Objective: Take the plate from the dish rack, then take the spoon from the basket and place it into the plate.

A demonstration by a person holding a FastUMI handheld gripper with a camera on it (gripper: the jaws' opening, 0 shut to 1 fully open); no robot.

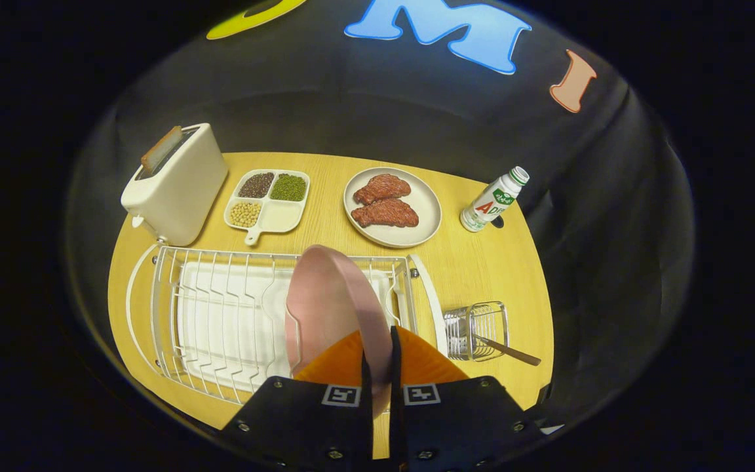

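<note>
Clearly the gripper (378, 341) pinches the round, smooth pink plate's (325, 301) rim above the white wire dish rack (220, 314).

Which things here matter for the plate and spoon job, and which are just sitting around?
For the job: pink plate clamped on edge between the gripper fingers, white dish rack, wire basket, spoon in it.
Lying about: toaster, divided dish of beans, plate of meat, bottle.
</note>
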